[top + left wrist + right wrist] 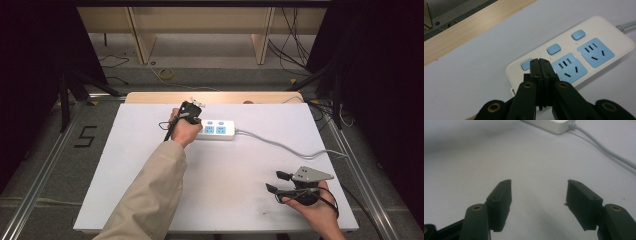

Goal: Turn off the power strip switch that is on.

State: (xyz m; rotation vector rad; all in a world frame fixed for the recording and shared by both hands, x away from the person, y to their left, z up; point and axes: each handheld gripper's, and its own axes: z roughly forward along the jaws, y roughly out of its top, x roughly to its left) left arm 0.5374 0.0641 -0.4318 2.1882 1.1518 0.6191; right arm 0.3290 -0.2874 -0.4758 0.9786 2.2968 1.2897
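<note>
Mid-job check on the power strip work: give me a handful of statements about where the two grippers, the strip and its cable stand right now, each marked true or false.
1. The left gripper has its jaws shut, tips at a blue button of the power strip. True.
2. The right gripper is clamped on the cable. False: its jaws stand open over the bare white table, away from the cable.
3. The power strip shows two blue socket faces free of plugs. True.
4. The cable leaves the strip toward the left edge of the table in the high view. False: it runs off to the right.
5. The strip lies near the front edge. False: it lies toward the far edge.
</note>
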